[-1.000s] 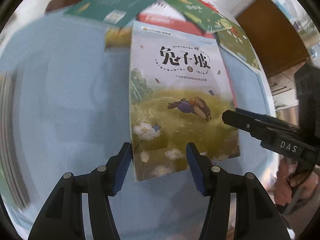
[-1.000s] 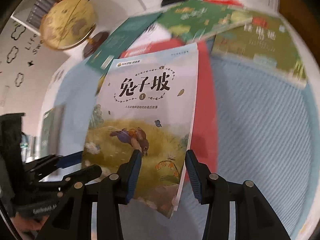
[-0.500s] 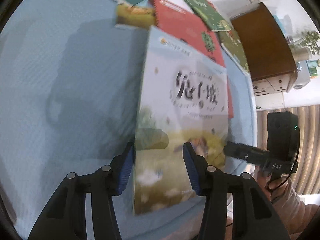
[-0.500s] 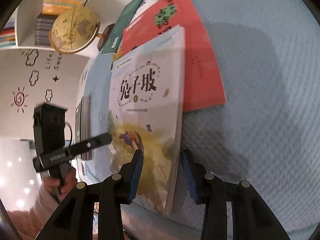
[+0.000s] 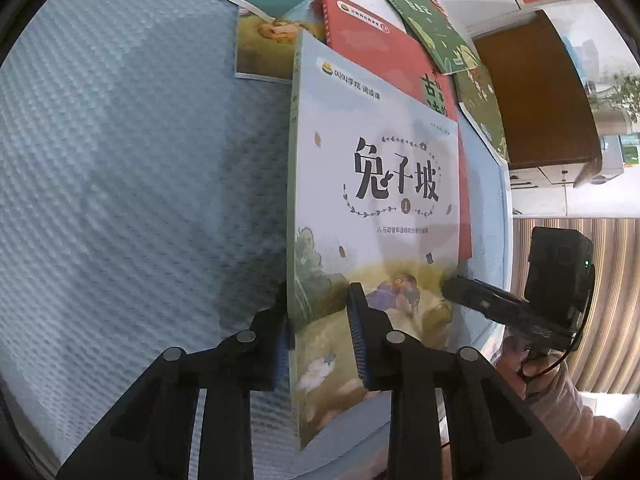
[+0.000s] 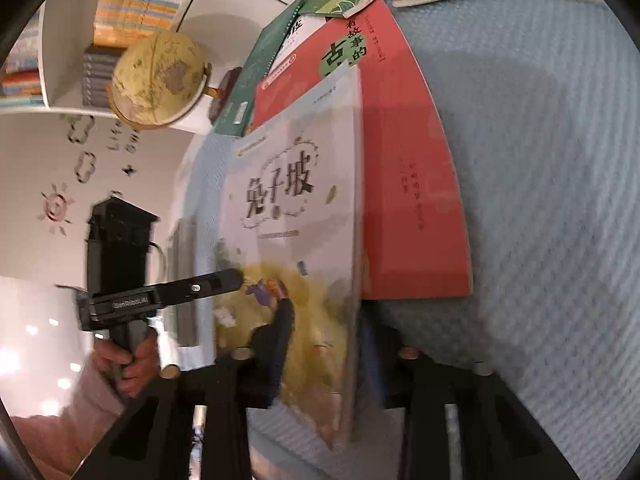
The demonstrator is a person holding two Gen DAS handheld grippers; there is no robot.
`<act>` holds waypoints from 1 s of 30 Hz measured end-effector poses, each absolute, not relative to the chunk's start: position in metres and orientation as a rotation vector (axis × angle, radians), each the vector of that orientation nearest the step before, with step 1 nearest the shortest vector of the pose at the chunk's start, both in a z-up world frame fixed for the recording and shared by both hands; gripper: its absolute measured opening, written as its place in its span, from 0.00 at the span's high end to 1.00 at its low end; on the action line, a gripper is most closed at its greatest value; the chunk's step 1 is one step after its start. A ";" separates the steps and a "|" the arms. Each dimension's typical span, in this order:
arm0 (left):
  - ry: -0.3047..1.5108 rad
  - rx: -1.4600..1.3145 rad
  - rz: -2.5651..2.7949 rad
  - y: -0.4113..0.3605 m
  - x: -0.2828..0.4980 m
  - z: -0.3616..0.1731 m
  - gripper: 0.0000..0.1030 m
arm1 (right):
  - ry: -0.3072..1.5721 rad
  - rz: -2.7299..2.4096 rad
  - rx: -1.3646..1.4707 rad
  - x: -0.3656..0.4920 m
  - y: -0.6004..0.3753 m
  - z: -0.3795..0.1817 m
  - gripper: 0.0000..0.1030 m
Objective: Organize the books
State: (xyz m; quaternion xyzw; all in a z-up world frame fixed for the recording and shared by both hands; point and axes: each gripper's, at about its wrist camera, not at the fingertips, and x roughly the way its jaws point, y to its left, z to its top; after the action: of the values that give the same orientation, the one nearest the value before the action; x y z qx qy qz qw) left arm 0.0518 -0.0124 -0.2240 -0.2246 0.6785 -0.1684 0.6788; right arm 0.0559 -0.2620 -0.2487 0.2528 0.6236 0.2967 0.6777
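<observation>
Both grippers are closing on the near edge of the pale rabbit storybook (image 5: 376, 200): left gripper (image 5: 320, 336) at its spine corner, right gripper (image 6: 332, 344) opposite. Lift evenly, clear of the red book (image 5: 380, 44) on the blue-covered bench (image 5: 120, 160)

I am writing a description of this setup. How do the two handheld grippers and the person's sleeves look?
Each gripper is matte black with round silver pivot pins and ribbed blue pads. The right gripper carries a black camera box, a green light and a thin cable; the left gripper bears small white lettering. Both sleeves are pale pink.
</observation>
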 end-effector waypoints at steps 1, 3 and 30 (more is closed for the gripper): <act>1.525 -0.509 -0.373 -0.011 0.051 -0.224 0.76 | 1.404 0.647 0.536 0.057 -0.261 -0.248 0.88; 1.525 -0.497 -0.358 -0.012 0.050 -0.223 0.76 | 1.409 0.649 0.544 0.059 -0.260 -0.249 0.88; 1.478 -0.434 -0.278 -0.019 0.047 -0.219 0.73 | 1.452 0.718 0.737 0.064 -0.254 -0.268 0.88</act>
State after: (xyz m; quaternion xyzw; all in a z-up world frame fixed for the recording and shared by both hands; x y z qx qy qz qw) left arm 0.0473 -0.0194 -0.2193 -0.1954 0.6659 -0.1252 0.7090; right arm 0.0639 -0.2543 -0.2675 0.3220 0.6338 0.3136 0.6295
